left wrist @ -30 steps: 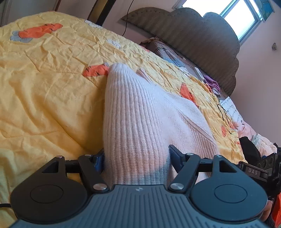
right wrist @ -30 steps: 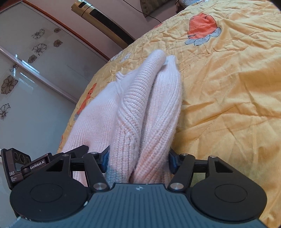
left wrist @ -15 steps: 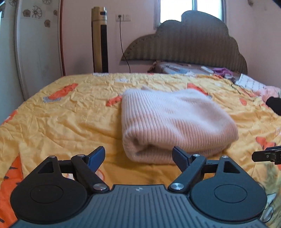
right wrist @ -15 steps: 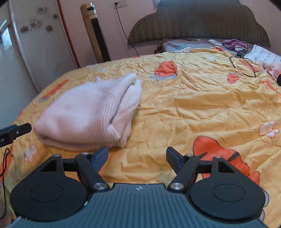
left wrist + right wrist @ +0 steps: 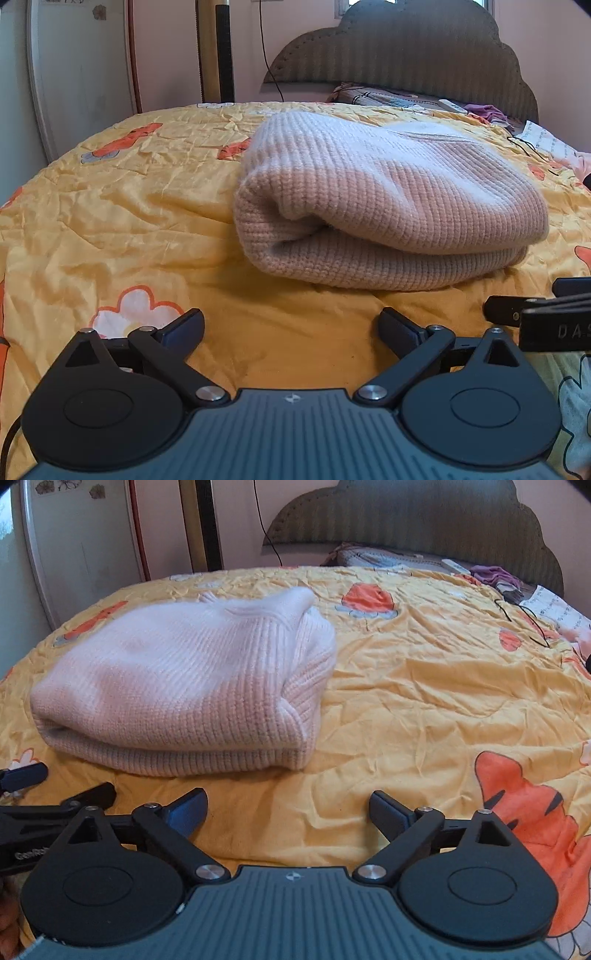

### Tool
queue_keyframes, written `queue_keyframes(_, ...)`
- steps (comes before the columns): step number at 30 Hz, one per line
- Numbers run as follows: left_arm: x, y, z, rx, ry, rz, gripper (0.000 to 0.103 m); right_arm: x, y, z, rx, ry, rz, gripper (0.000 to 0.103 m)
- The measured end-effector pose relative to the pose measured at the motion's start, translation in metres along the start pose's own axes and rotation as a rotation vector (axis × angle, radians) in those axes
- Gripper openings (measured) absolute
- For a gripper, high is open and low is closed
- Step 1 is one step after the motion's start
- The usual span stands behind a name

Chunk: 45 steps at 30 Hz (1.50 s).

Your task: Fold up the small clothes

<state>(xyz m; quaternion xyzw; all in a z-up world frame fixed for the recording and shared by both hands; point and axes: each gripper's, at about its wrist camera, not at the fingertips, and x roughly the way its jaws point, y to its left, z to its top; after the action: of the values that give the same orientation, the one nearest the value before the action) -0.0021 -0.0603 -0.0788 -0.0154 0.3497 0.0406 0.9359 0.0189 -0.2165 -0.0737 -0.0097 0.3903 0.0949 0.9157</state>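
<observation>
Pink knit sweater (image 5: pixel 388 206) lies folded in thick bundle on yellow bedspread (image 5: pixel 110 206), toward bed's left half in right wrist view. Left tool (image 5: pixel 291 328) jaws opening, nothing between them, sweater just ahead, apart. Right tool (image 5: pixel 288 808) jaws opening too, only bedspread between, sweater ahead and left. Padded headboard (image 5: pixel 399 48) behind.

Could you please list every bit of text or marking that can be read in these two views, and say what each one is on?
"DAS", cut off by the frame edge: on the black part of the right gripper seen from the left wrist.
"GenRob", partly hidden: on the black part of the left gripper seen from the right wrist.
Printed paper near the headboard: too small to read.
</observation>
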Motion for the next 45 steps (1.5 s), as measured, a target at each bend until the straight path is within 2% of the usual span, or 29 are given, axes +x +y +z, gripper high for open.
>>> queue_keyframes(1, 0.0, 0.001, 0.0, -0.003, -0.002, -0.004, 0.102, 0.006, 0.002, -0.005, -0.001, 0.003, -0.019, 0.102)
queue_keyframes(4, -0.001, 0.003, -0.001, -0.012, -0.007, -0.007, 0.102, 0.007, 0.005, -0.021, -0.021, -0.092, -0.037, 0.103)
queue_keyframes(21, 0.0, 0.008, -0.001, -0.03, -0.016, -0.026, 0.103, 0.007, 0.004, -0.023, -0.009, -0.103, -0.044, 0.103)
queue_keyframes(45, 0.002, 0.007, -0.002, -0.009, -0.01, -0.011, 0.103, 0.008, 0.004, -0.023, -0.002, -0.104, -0.035, 0.101)
